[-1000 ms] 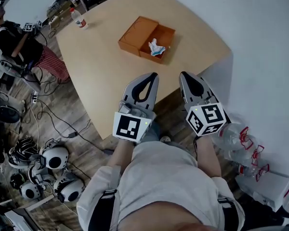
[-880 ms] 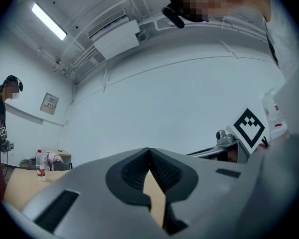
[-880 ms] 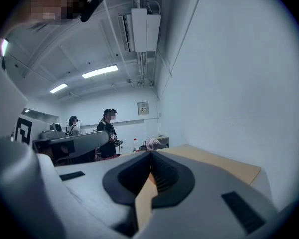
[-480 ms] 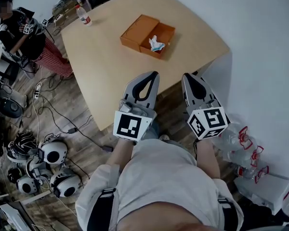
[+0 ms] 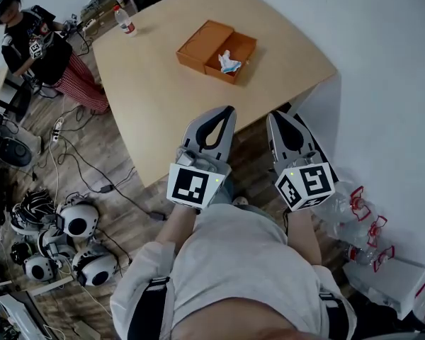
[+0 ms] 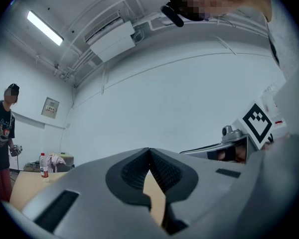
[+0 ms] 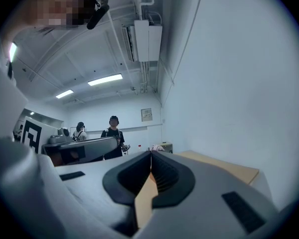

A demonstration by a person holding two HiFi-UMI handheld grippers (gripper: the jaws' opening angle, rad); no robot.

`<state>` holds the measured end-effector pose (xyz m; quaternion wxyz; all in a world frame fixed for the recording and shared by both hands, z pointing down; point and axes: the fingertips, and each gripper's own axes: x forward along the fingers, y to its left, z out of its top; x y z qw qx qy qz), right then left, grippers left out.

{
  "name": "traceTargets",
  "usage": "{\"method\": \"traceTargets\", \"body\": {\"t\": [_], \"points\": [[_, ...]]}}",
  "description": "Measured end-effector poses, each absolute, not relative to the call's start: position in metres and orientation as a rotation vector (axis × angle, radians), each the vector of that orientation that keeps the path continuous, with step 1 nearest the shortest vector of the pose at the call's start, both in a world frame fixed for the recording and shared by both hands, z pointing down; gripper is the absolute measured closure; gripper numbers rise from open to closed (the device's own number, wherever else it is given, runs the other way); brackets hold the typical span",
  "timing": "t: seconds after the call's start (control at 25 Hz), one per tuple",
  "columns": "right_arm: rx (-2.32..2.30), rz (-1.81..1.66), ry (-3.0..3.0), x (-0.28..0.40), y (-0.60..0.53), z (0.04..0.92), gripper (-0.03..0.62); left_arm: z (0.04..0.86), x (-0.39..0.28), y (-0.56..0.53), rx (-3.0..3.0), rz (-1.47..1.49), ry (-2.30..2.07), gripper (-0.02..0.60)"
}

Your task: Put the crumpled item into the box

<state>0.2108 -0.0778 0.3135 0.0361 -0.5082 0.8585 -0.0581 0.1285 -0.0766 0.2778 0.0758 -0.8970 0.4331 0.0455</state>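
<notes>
An open orange box (image 5: 216, 50) lies on the far half of the wooden table (image 5: 163, 98). In its right half lies the crumpled white and blue item (image 5: 229, 63). My left gripper (image 5: 227, 109) and my right gripper (image 5: 273, 115) are held side by side near the table's near edge, well short of the box. Both point toward the table, level, with jaws shut and nothing between them. In the left gripper view the tips of my left gripper (image 6: 149, 149) meet. The right gripper view shows the tips of my right gripper (image 7: 150, 152) touching too.
A plastic bottle (image 5: 125, 21) stands at the table's far left corner. A person (image 5: 39, 48) stands to the left of the table. Cables and round white devices (image 5: 78, 222) lie on the floor at left. Clear bottles (image 5: 354, 211) lie by the white wall at right.
Both grippers have drawn slightly back toward me and away from the table. The person at left has shifted. The box and the crumpled item stay as they were.
</notes>
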Motion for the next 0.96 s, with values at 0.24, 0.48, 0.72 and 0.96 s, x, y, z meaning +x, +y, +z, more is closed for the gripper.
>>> {"method": "traceTargets", "body": {"t": [0.24, 0.48, 0.72, 0.96], "points": [[-1.553, -0.166, 2.635, 0.2125, -0.0793, 0.3104, 0.583, 0.2754, 0.1302, -0.079, -2.679, 0.131, 1.31, 0.568], [-1.556, -0.153, 2.633, 0.2124, -0.0816, 0.3062, 0.583, 0.2711, 0.1297, -0.0806, -2.672, 0.142, 1.311, 0.568], [-1.551, -0.135, 2.644, 0.2105, -0.0834, 0.3043, 0.583, 0.2704, 0.1285, -0.083, -2.669, 0.143, 1.32, 0.568], [-1.544, -0.128, 2.652, 0.2069, -0.0823, 0.3041, 0.583, 0.2716, 0.1284, -0.0825, -2.67, 0.14, 1.314, 0.568]]}}
